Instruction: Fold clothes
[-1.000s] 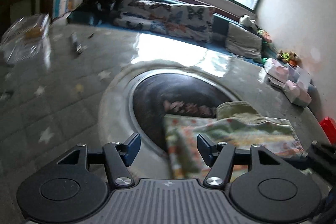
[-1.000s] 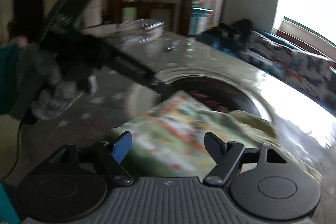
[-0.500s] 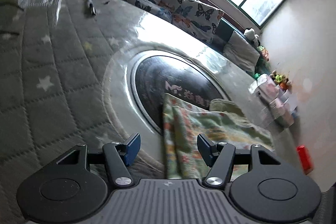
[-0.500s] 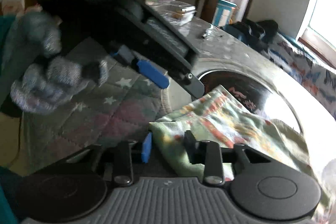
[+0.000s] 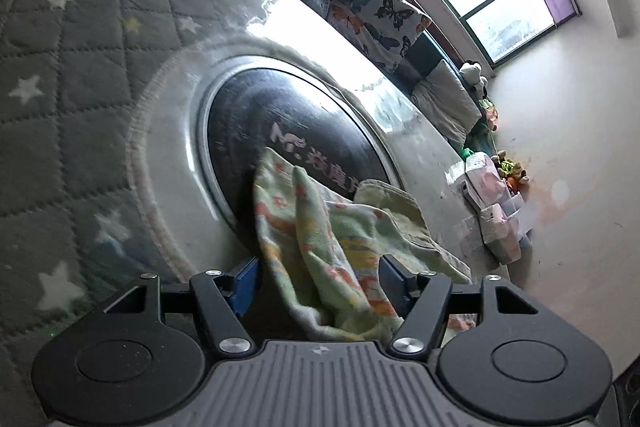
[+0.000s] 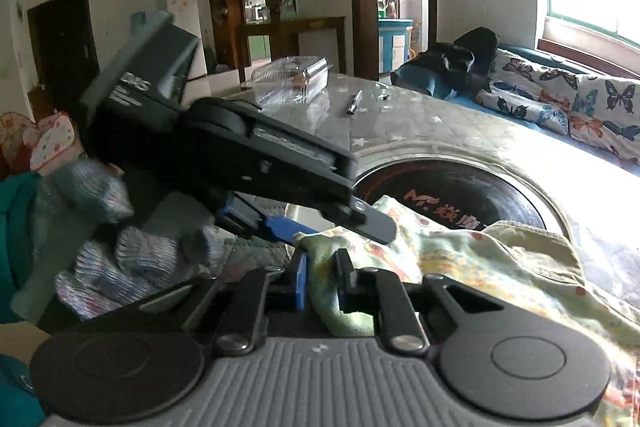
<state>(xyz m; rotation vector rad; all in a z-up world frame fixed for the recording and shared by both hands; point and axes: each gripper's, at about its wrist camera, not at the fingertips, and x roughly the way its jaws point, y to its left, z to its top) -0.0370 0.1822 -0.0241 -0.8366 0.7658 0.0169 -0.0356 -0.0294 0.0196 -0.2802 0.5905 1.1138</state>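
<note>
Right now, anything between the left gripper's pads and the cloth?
Nothing visible. The floral cloth already hangs between the open pads of the left gripper. The right gripper is closing on the same cloth's edge just beside it, near the left fingers, so the two could crowd each other.

Soft printed cloth garment (image 5: 320, 239) on glossy black disc (image 5: 280, 115), quilted mat (image 5: 60, 99)

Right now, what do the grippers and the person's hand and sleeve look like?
Both grippers, left gripper and right gripper, look alike: black linkage arms with silver rivets, blue finger pads, a ribbed grey body between two black discs. The left one carries white lettering. The hand wears a grey knit glove; the sleeve is teal.
</note>
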